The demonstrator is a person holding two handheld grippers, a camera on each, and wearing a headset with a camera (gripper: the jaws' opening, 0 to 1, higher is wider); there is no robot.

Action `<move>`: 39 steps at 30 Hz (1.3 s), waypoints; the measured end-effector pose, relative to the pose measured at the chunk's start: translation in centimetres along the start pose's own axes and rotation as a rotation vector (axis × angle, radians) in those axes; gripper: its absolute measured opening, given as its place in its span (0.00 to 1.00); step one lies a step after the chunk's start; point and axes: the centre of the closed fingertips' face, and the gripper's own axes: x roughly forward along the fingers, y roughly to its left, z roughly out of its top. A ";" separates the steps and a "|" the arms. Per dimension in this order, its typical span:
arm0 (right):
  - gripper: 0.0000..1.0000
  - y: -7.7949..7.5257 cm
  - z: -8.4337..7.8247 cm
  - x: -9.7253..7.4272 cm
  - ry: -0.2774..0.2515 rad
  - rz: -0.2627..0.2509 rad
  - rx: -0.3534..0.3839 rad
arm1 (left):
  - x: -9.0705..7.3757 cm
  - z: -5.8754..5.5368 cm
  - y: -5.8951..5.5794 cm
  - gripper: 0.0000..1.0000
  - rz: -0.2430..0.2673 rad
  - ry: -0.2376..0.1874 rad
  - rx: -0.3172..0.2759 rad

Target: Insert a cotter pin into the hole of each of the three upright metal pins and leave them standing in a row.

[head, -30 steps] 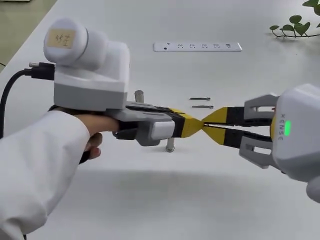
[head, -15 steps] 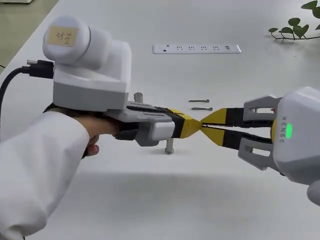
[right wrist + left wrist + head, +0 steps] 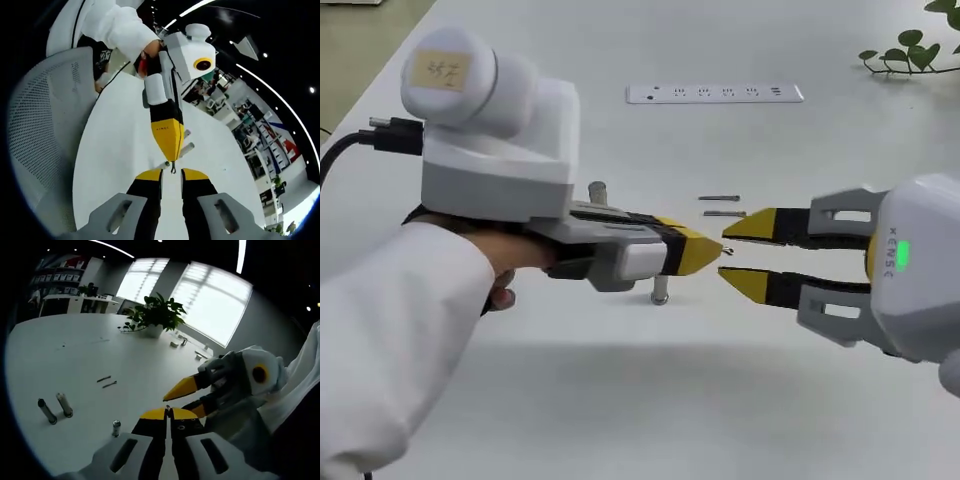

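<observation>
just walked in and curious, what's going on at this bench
A person holds two yellow-tipped grippers tip to tip above the white table. The left gripper is shut on a small metal cotter pin, and the right gripper faces it with jaws open. Two more cotter pins lie on the table, and three short upright metal pins stand nearby.

The left gripper (image 3: 708, 250) was clamped on a pin (image 3: 173, 168), held level by a sleeved hand (image 3: 510, 255). The right gripper (image 3: 724, 254) faced it tip to tip, jaws apart.
</observation>
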 end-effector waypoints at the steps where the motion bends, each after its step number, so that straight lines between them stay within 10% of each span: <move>1: 0.10 0.4 -0.3 0.0 -0.004 0.023 0.052 | -0.1 0.0 0.1 0.00 0.014 0.004 0.031; 9: 0.13 -0.3 -0.9 -0.4 -0.065 0.061 0.296 | -0.7 -0.5 -1.1 0.00 0.012 0.045 0.189; 17: 0.14 2.0 0.6 -1.8 -0.187 0.417 0.614 | -1.3 -0.2 -2.1 0.00 -0.029 0.046 0.328; 21: 0.13 1.3 0.4 -1.8 -0.203 0.491 0.709 | -1.7 -0.1 -2.6 0.00 -0.043 0.042 0.362; 30: 0.08 2.0 2.1 -2.0 -0.231 0.658 0.654 | -2.0 -0.5 -3.0 0.00 -0.067 0.051 0.427; 39: 0.05 2.3 3.0 -1.3 -0.244 0.704 0.642 | -1.9 -0.7 -3.8 0.00 -0.091 0.054 0.446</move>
